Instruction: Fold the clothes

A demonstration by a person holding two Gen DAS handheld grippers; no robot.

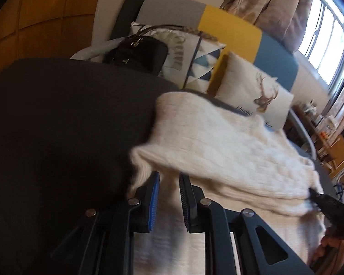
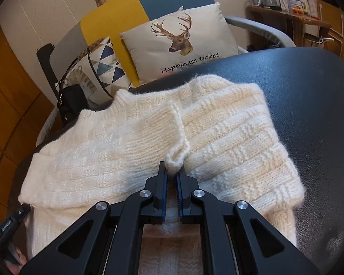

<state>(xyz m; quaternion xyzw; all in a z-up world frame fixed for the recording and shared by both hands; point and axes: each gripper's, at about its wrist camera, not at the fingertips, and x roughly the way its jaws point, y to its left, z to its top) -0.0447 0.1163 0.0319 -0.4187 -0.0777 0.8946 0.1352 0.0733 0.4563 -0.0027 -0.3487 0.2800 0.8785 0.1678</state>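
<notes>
Pinching only a small knit bump of the sweater (image 2: 149,133) between its narrow jaws, the right gripper (image 2: 171,178) could slip off, while the left gripper (image 1: 169,183) holds cloth too.

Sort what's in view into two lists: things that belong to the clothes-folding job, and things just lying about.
Part of the job:
- cream knit sweater
- right gripper, pinching the sweater's edge
- left gripper, sweater fabric between its fingers
- black table under the sweater

Just lying about:
- deer cushion
- triangle-pattern cushion
- black handbag
- cluttered wooden shelf
</notes>
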